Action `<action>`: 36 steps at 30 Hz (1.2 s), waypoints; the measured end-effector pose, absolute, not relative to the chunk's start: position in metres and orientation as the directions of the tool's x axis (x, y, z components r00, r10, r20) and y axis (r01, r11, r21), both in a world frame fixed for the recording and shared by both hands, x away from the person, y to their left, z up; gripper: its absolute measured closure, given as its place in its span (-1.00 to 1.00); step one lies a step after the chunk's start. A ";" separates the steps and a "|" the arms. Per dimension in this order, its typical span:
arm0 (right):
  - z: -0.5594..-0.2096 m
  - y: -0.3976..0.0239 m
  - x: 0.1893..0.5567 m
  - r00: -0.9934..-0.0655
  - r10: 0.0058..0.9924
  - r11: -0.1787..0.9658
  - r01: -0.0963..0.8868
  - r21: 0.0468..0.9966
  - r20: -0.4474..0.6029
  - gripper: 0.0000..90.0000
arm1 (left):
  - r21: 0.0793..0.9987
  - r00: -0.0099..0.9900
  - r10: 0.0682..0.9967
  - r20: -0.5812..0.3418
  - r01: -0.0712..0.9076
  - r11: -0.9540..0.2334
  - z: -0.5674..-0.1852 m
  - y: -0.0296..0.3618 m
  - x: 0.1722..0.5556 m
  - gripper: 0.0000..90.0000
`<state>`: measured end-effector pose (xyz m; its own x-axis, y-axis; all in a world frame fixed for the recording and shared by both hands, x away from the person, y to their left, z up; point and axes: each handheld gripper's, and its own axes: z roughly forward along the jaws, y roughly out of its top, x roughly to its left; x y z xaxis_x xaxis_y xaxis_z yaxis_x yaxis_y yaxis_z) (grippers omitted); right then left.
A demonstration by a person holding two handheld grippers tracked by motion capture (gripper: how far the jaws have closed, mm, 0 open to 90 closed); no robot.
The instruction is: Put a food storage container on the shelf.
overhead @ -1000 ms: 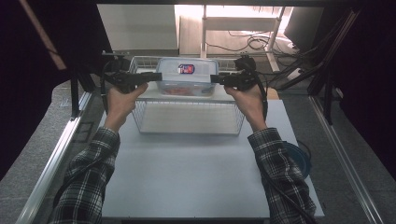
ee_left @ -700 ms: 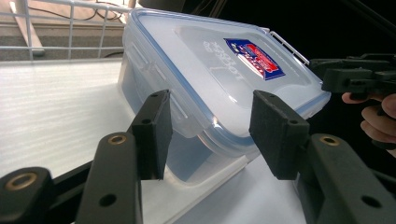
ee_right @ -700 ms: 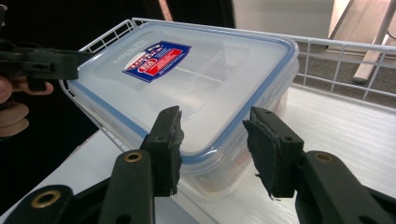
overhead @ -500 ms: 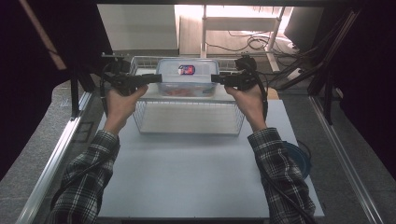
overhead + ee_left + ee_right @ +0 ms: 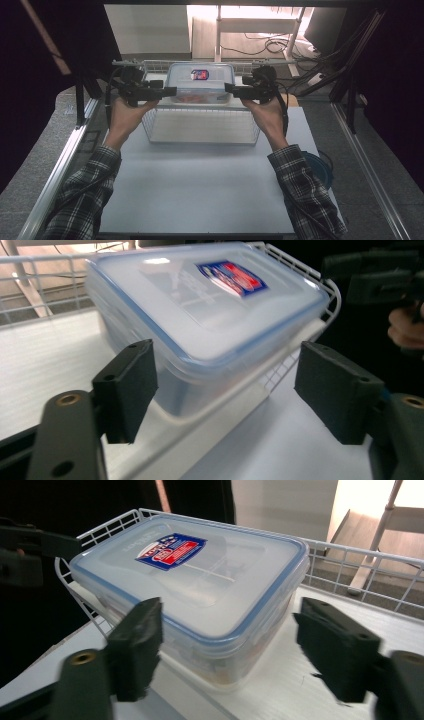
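Note:
A clear plastic container (image 5: 200,82) with a blue-rimmed lid and a red and blue label rests in the far half of a white wire basket (image 5: 200,141). My left gripper (image 5: 172,91) is level at its left end and my right gripper (image 5: 228,89) at its right end. Both sets of jaws have just been opening. In the left gripper view, my left gripper (image 5: 232,390) has the container (image 5: 200,305) ahead between its pads, untouched. In the right gripper view, my right gripper (image 5: 235,647) likewise straddles the container (image 5: 200,575) without contact.
The basket stands on a white table board (image 5: 200,190) with metal rails (image 5: 60,165) along both sides. Cables (image 5: 270,47) and a stand lie behind the basket. A blue round object (image 5: 314,167) sits at the board's right edge. The basket's near half holds nothing.
Both grippers' jaws have spread apart and come off the container's ends. The container stays in the far part of the basket.

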<state>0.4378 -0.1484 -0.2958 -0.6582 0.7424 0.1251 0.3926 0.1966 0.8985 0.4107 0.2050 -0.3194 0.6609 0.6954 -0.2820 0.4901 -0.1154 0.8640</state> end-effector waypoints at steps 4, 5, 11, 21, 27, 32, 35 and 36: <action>-0.300 -0.150 0.426 -0.673 0.732 0.221 0.379 0.899 0.104 -0.78 | 0.867 0.664 0.690 -0.286 0.487 -0.109 -0.323 0.204 0.400 -0.68; -0.300 -0.150 0.426 -0.673 0.732 0.221 0.379 0.899 0.104 -0.78 | 0.867 0.664 0.692 -0.284 0.486 -0.110 -0.324 0.204 0.398 -0.68; -0.306 -0.153 0.410 -0.698 0.714 0.272 0.353 0.895 0.059 -0.89 | 0.864 0.676 0.681 -0.283 0.488 -0.126 -0.334 0.202 0.385 -0.77; -0.323 -0.159 0.384 -0.738 0.674 0.310 0.327 0.893 0.037 -0.94 | 0.857 0.719 0.648 -0.251 0.477 -0.196 -0.356 0.193 0.357 -0.81; -0.334 -0.160 0.367 -0.759 0.651 0.347 0.305 0.887 0.006 -0.95 | 0.861 0.731 0.640 -0.235 0.463 -0.212 -0.369 0.188 0.342 -0.86; -0.345 -0.162 0.356 -0.776 0.630 0.387 0.280 0.878 -0.031 -0.97 | 0.866 0.742 0.637 -0.211 0.444 -0.230 -0.381 0.183 0.329 -0.90; -0.349 -0.164 0.352 -0.777 0.629 0.384 0.283 0.879 -0.025 -0.97 | 0.861 0.745 0.633 -0.212 0.449 -0.240 -0.387 0.182 0.324 -0.90; -0.354 -0.166 0.349 -0.780 0.626 0.387 0.286 0.876 -0.022 -0.97 | 0.856 0.747 0.626 -0.222 0.457 -0.242 -0.392 0.181 0.319 -0.89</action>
